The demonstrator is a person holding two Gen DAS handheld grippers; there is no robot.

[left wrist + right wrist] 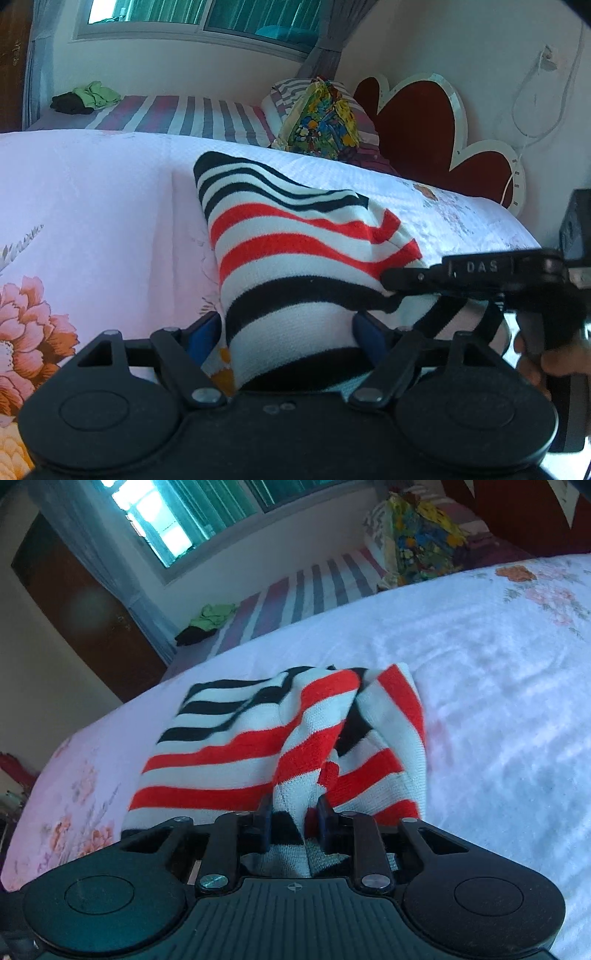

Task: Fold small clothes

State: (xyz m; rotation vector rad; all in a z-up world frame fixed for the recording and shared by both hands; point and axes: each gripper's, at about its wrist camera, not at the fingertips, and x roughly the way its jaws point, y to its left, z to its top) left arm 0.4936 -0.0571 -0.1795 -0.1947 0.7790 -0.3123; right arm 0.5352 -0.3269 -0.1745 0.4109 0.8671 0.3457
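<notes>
- Bed (92, 192) with floral cover carries the striped knit garment (295, 258), its long axis running away from both claws.
- Right claw (293, 825) is nearly closed, pinching the garment's near edge.
- Left claw (288, 330) stands wide, straddling the near end, pads not pressing.

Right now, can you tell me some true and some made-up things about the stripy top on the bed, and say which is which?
1. The striped knit top has red, black and white stripes. True.
2. The right gripper is shut on the top's fabric. True.
3. The left gripper is squeezed tight. False: it stands open around the fabric.
4. The top lies on a plain blue sheet. False: it lies on a pale floral bedspread.
5. A green garment sits at the far end. True.
</notes>
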